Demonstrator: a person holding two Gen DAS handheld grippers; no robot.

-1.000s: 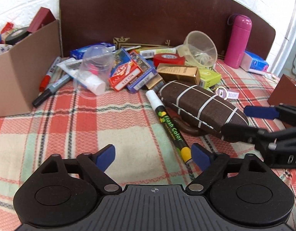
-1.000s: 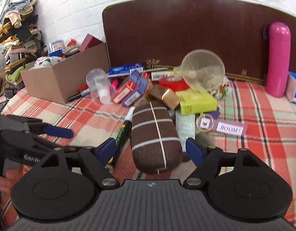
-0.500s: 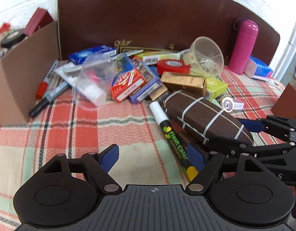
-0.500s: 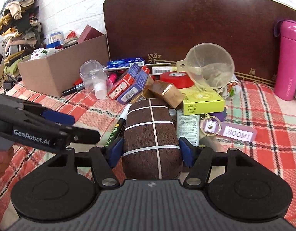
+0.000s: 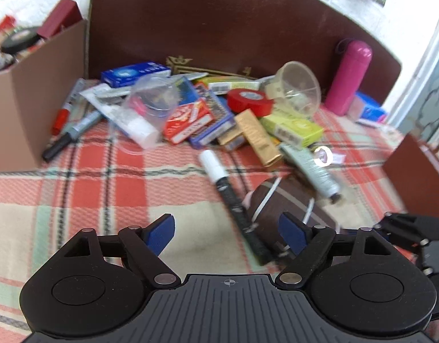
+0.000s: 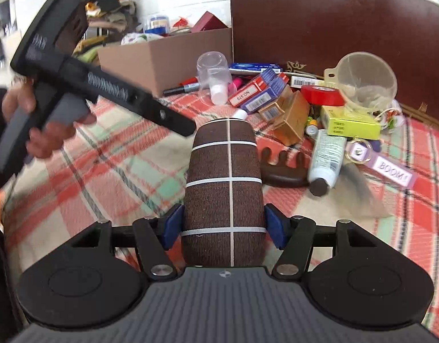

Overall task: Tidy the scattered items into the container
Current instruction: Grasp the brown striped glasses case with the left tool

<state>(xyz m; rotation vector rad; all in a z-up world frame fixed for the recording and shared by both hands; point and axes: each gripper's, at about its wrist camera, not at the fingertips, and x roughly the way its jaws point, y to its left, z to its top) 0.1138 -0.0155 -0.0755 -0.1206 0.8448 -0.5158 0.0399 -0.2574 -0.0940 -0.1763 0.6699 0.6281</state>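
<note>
Since the earlier frame the brown pouch has left the heap and come in between the right tool's pads, baring a dark wooden comb under it, and the left tool has swung away from the marker.

Left wrist view: the left tool (image 5: 226,230) stands wide open and empty, its jaws parting a little more. The marker (image 5: 233,200) lies just ahead, toward its right pad, touching the brown pouch (image 5: 285,208). The cardboard box (image 5: 33,108) sits well ahead to the left.

Right wrist view: the right tool (image 6: 223,227) has the brown pouch (image 6: 223,183) squarely between its pads (image 6: 172,227), which press its sides; the jaws are easing wider, so the hold looks loose. The comb (image 6: 282,171) lies just right of it. The cardboard box (image 6: 168,57) is far ahead-left.

Step in hand, as I judge: securing the pouch. Next calls for a firmer squeeze, then carrying it over the box rim.
</note>
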